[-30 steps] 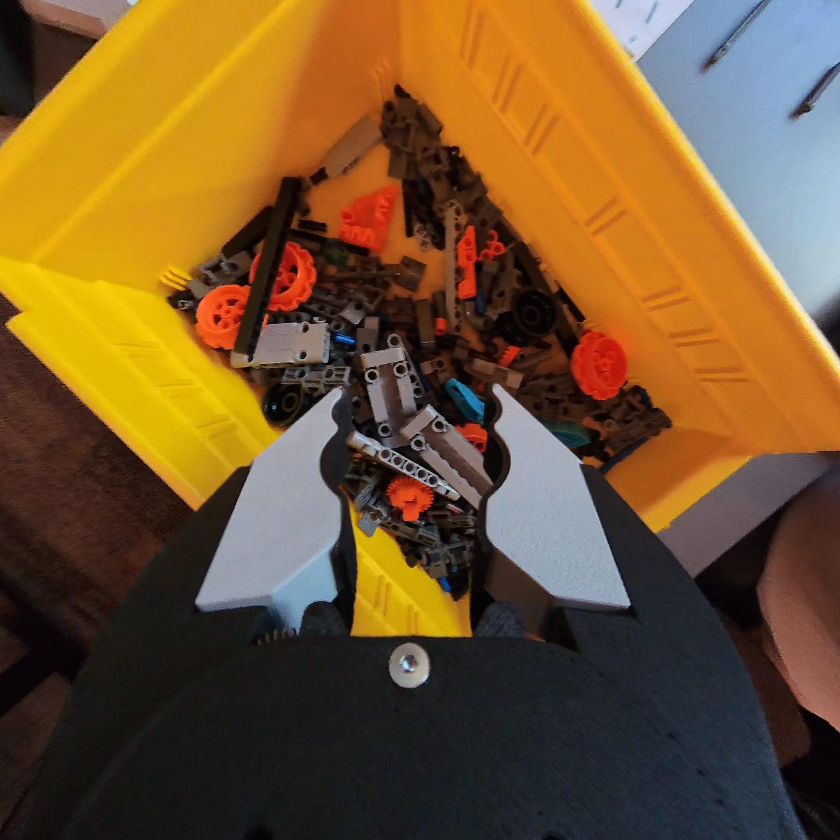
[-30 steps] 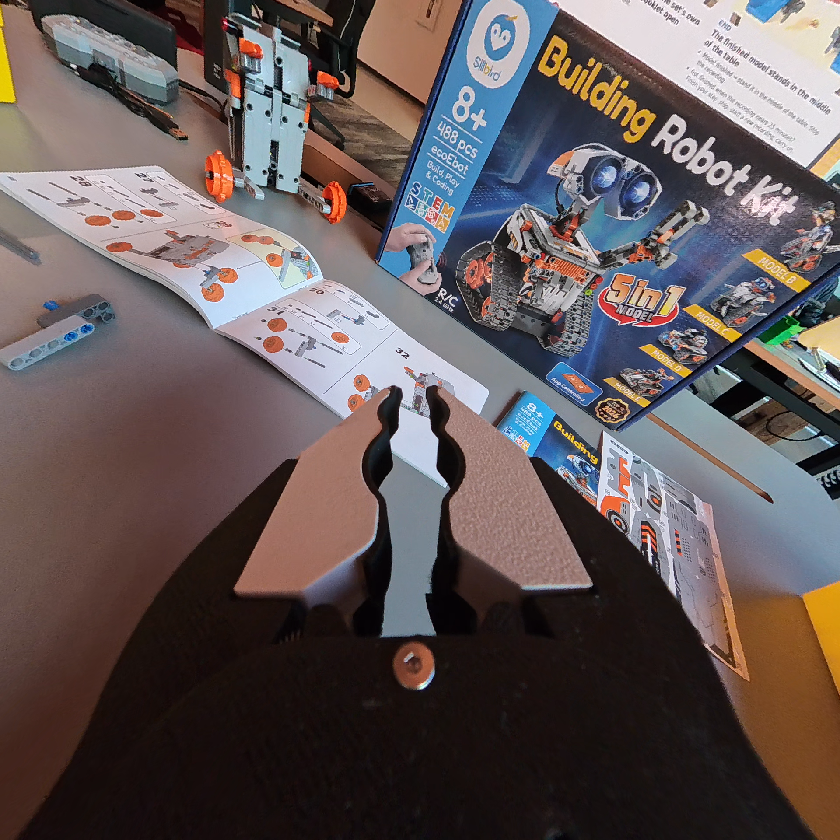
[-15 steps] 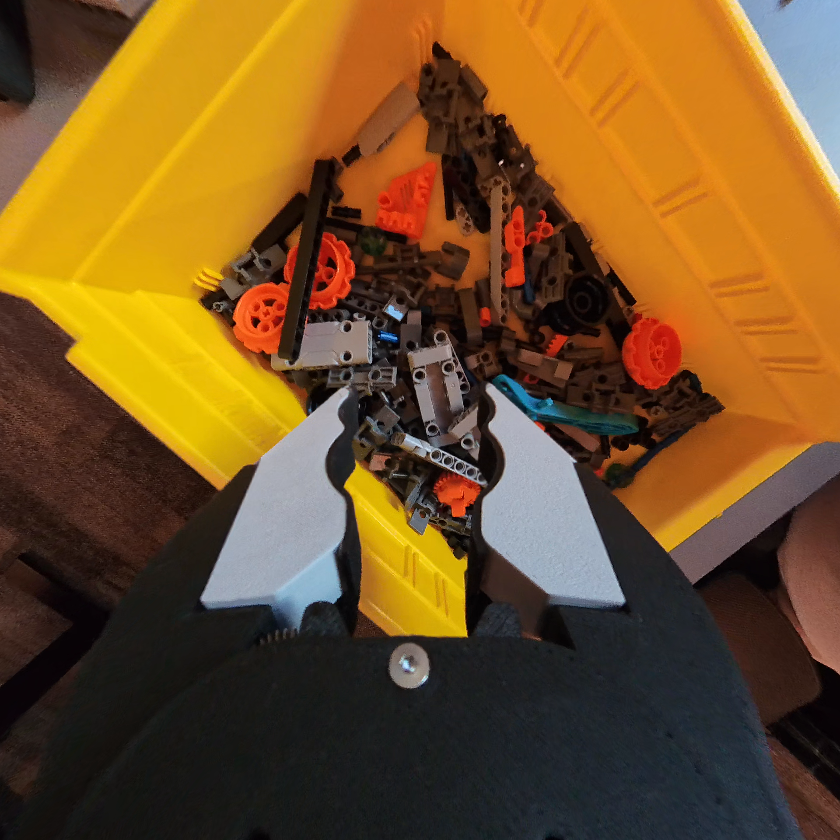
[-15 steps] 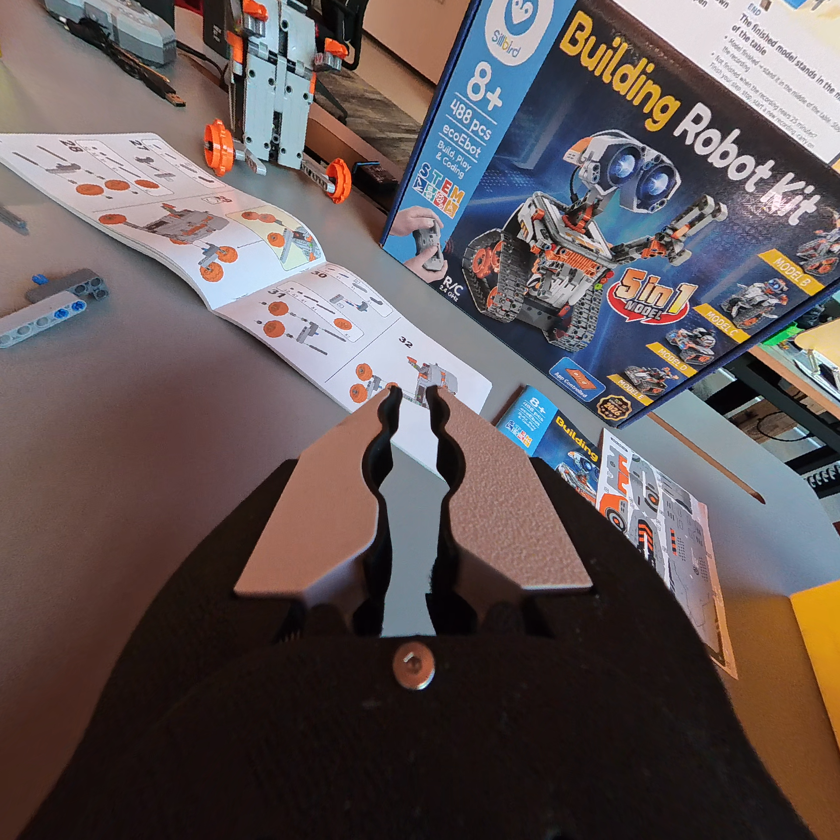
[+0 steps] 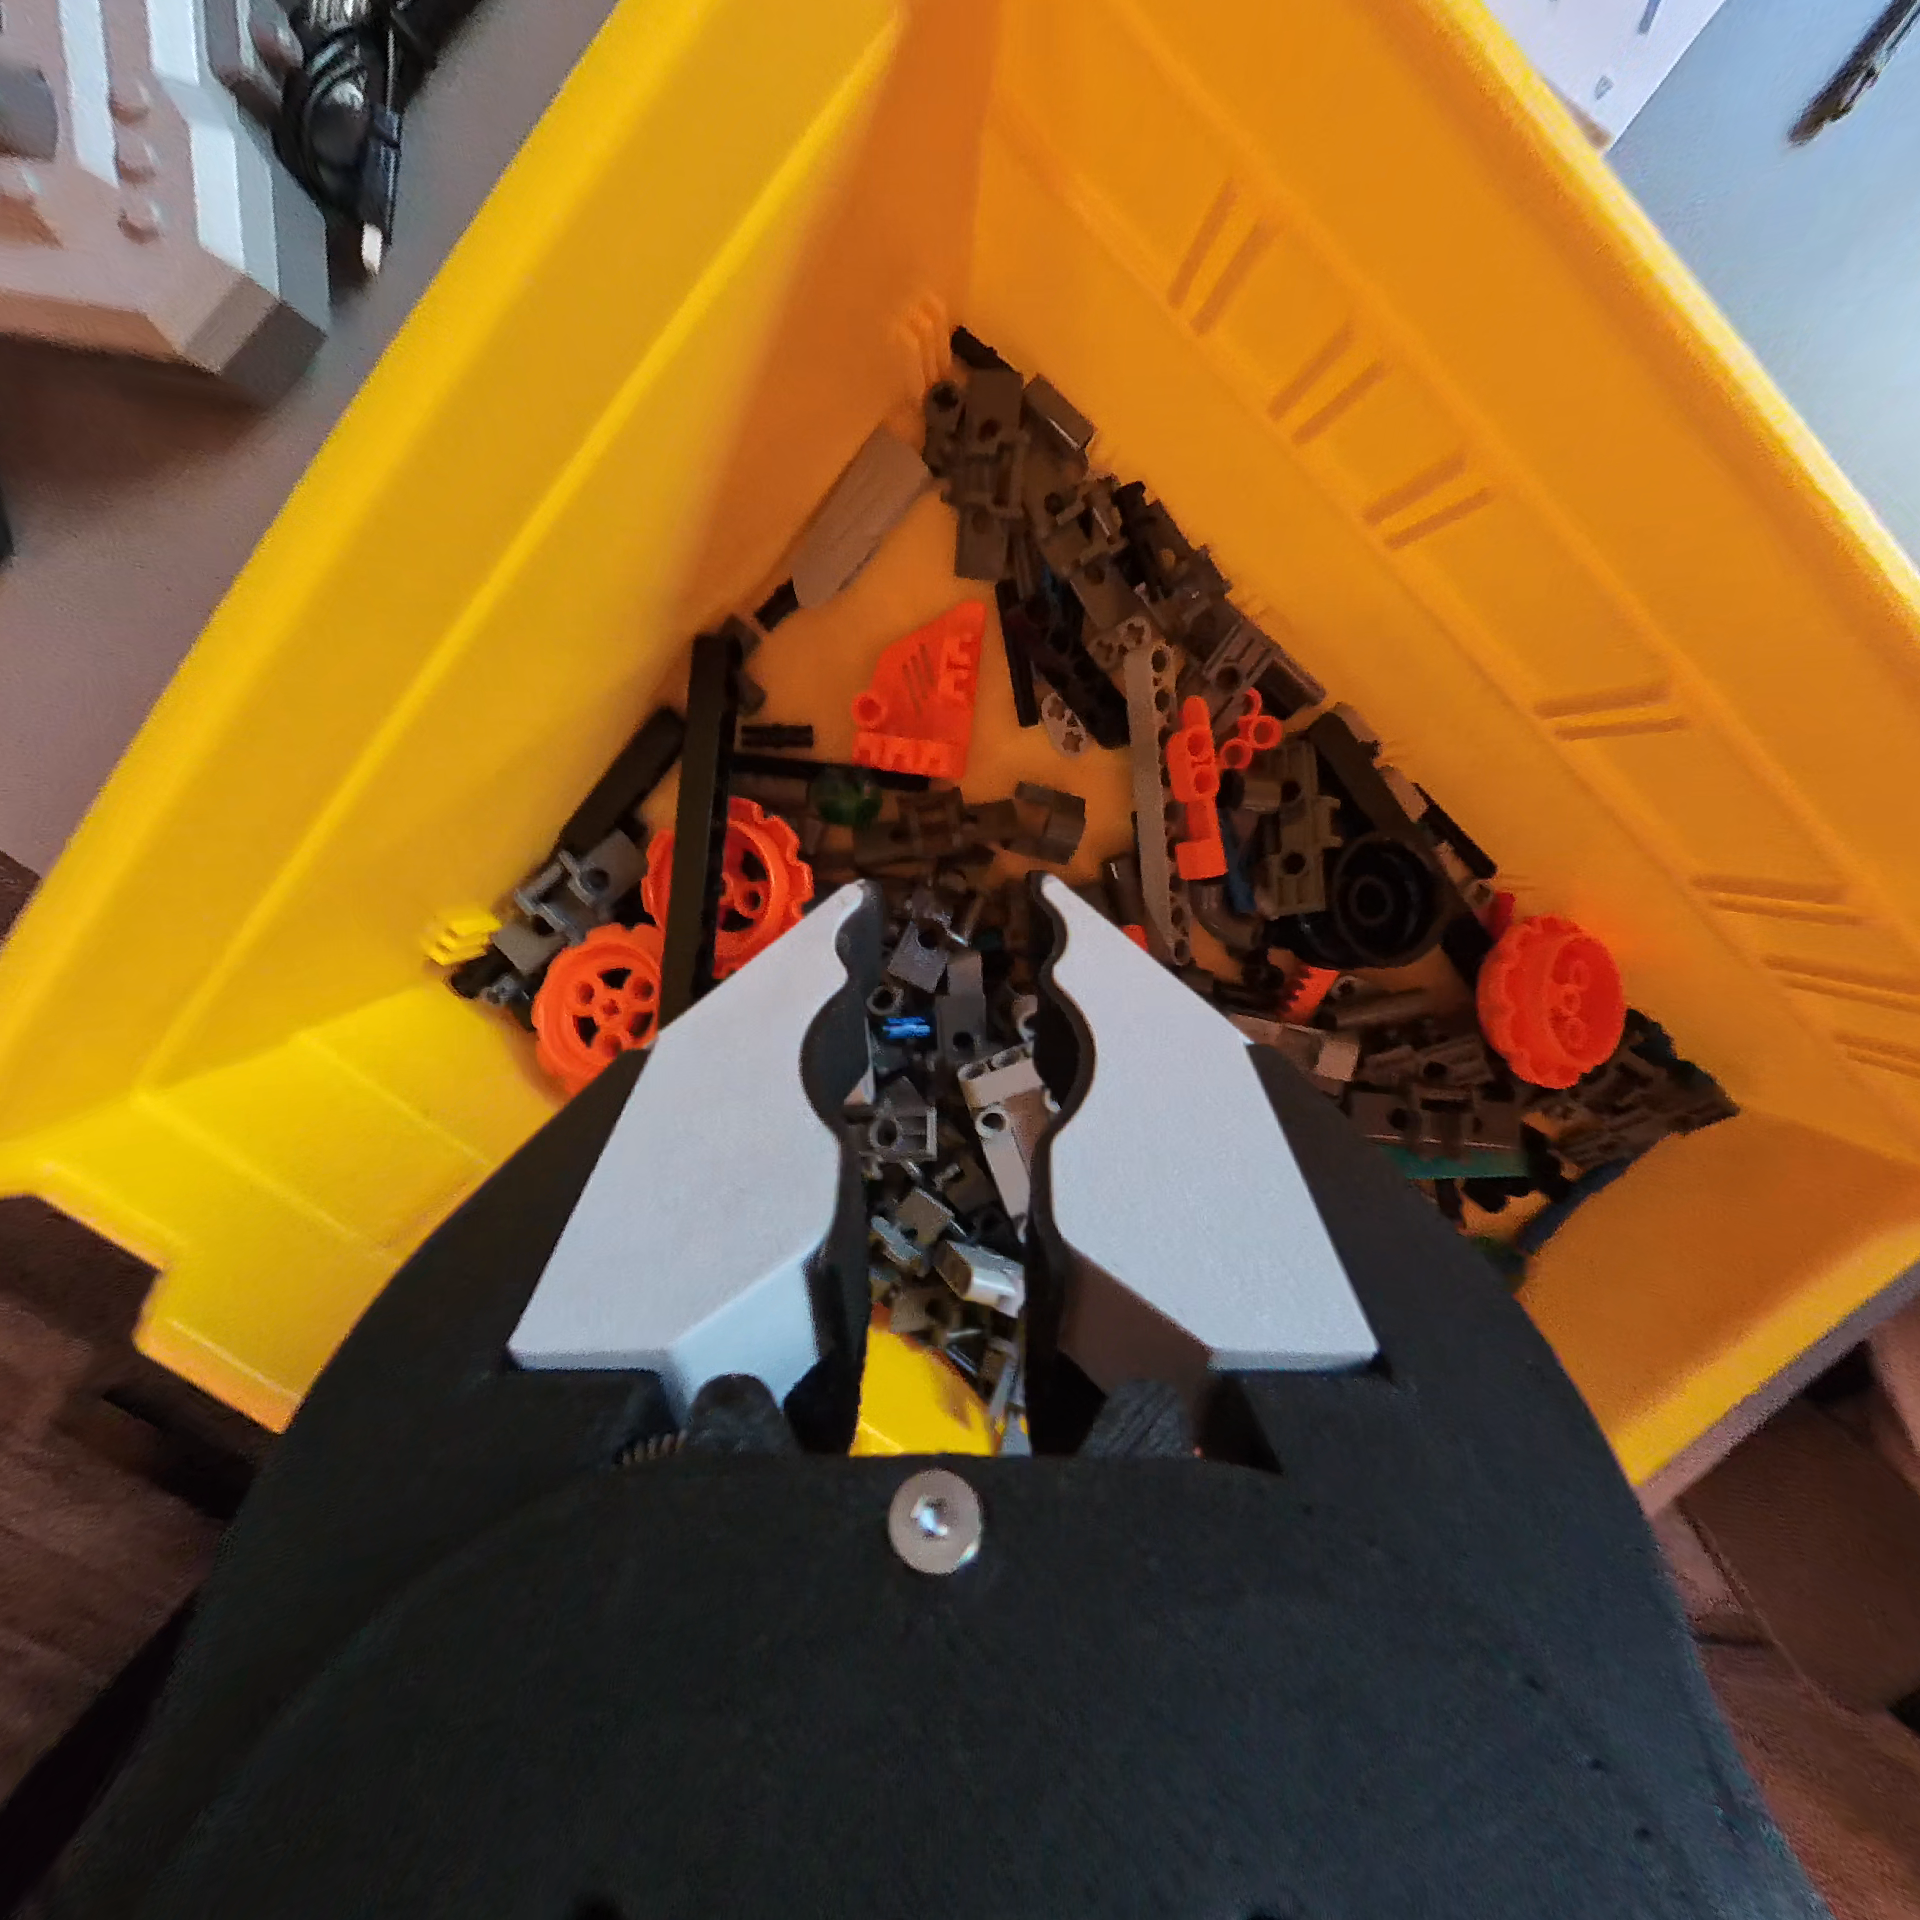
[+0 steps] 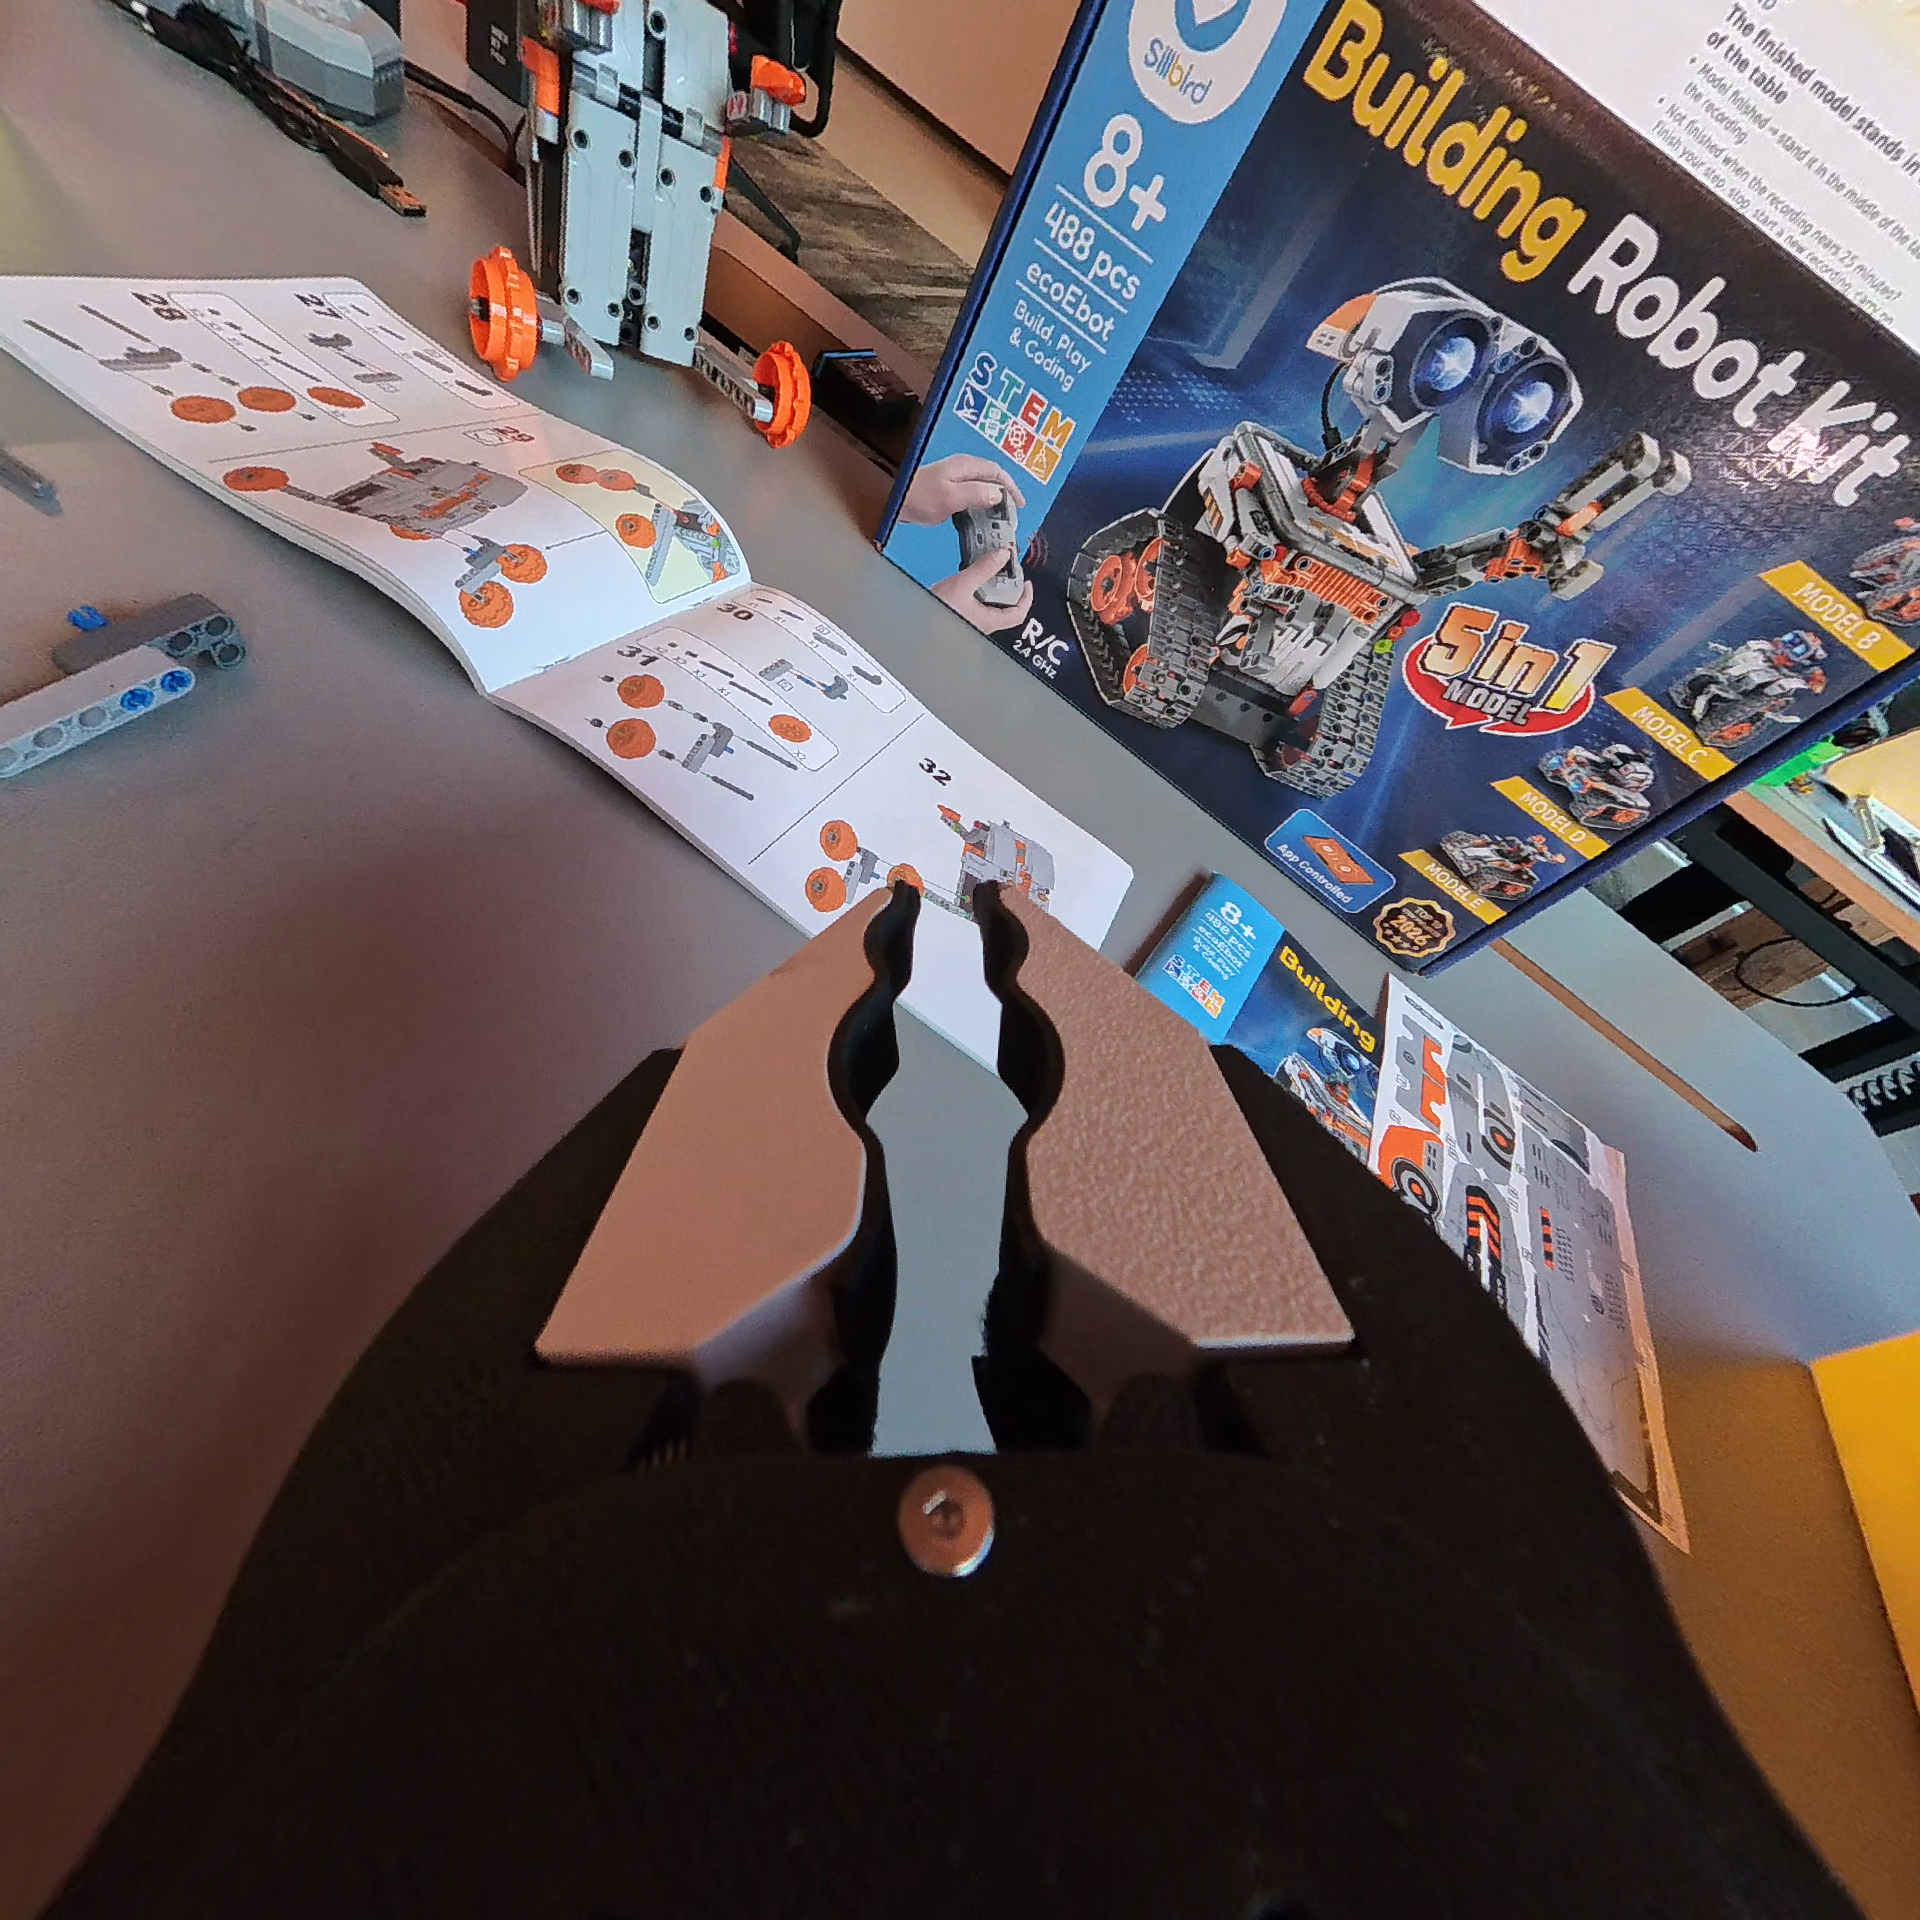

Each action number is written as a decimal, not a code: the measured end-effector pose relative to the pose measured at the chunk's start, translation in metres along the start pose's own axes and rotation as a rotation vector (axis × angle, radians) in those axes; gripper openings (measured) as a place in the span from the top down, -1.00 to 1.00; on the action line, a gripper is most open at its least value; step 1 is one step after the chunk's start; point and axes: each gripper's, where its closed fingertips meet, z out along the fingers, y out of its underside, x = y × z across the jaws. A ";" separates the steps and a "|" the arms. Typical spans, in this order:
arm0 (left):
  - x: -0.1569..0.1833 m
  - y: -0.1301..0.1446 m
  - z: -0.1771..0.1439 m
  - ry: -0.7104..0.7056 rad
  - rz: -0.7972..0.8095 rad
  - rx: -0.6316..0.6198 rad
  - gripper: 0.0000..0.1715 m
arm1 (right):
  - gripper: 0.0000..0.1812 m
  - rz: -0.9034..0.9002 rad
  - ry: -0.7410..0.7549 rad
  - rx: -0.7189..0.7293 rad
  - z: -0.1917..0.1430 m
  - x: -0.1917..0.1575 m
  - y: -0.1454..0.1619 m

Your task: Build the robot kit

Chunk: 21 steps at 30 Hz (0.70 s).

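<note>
In the left wrist view, your left gripper (image 5: pixel 951 914) hangs inside the yellow bin (image 5: pixel 436 582), above a heap of small plastic building pieces (image 5: pixel 1049 831). Its fingers (image 5: pixel 727 1122) stand part open with a moderate gap, and nothing is caught between them; you see only loose grey pieces through the gap, lying below. A tiny blue pin (image 5: pixel 906 1029) shows just between the fingertips, lower down in the heap. Left of the fingers lie two orange wheels (image 5: pixel 597 1006) crossed by a long black beam (image 5: pixel 698 821). Ahead of the tips sits a flat orange triangular panel (image 5: pixel 920 691), and well to the right a third orange wheel (image 5: pixel 1550 1000). These pieces look light, hard and smooth, so I judge they would slide or tip if pinched at an edge; the flat sides of a beam look like the surest hold.

In the right wrist view, your right gripper (image 6: pixel 943 899) hovers over the grey counter (image 6: pixel 312 987), fingers nearly together with a narrow gap, holding nothing. Their tips point at the near corner of an open instruction booklet (image 6: pixel 582 613). Far left lie grey beams with blue pins (image 6: pixel 114 686). Beyond the booklet stands a partly built grey and orange model (image 6: pixel 634 197). To the right, a large printed box (image 6: pixel 1403 499) leans upright, with a small leaflet (image 6: pixel 1278 997) and a sticker sheet (image 6: pixel 1517 1195) beside the right finger.
</note>
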 end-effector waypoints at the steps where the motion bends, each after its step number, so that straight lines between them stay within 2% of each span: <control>1: -0.001 -0.001 0.002 -0.003 0.024 -0.003 0.73 | 0.88 -0.001 -0.001 -0.001 0.000 0.000 0.000; 5: 0.002 0.002 0.006 0.025 0.075 -0.033 0.86 | 0.88 -0.006 0.001 0.000 0.000 0.000 0.000; 9: 0.050 0.008 0.000 0.264 0.085 -0.027 0.97 | 0.88 -0.007 -0.001 0.003 -0.001 0.000 -0.001; 11: 0.063 0.017 0.002 0.275 0.144 -0.066 0.96 | 0.88 -0.009 -0.006 0.002 0.000 -0.001 -0.001; 16: 0.063 0.033 0.018 0.155 0.291 -0.180 0.94 | 0.88 -0.022 -0.006 -0.009 0.001 -0.003 0.000; 19: 0.043 0.042 0.022 0.041 0.327 -0.257 0.85 | 0.88 -0.018 -0.003 -0.007 0.000 -0.002 0.000; 21: 0.027 0.036 0.024 -0.049 0.333 -0.233 0.87 | 0.88 -0.014 0.001 -0.004 0.000 -0.001 0.000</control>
